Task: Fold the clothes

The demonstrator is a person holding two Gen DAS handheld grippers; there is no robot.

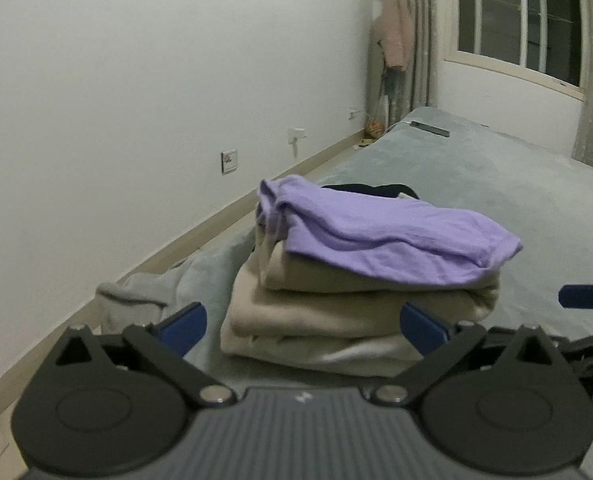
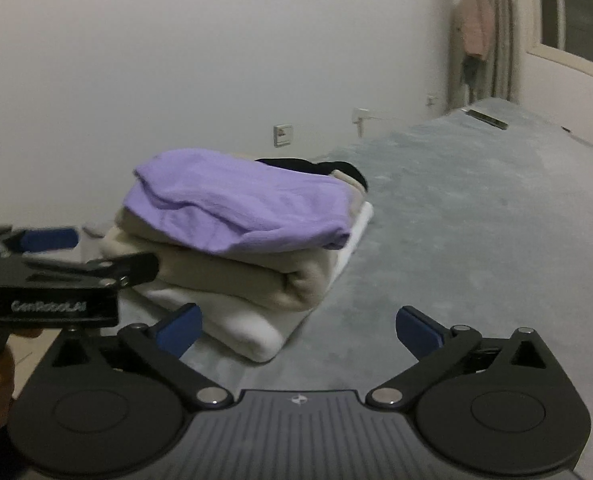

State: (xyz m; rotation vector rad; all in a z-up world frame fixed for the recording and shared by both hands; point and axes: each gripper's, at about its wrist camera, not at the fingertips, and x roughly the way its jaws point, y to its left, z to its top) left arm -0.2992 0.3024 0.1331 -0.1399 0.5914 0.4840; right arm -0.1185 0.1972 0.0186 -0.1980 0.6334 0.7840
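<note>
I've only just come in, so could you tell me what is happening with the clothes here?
A person is folding clothes on a grey bed, with a hand-held gripper in each hand. The left hand-held gripper and the right hand-held gripper both stand open and hold nothing. In front of them sits a neat stack: a purple garment on top of folded beige items, with something black behind it.
</note>
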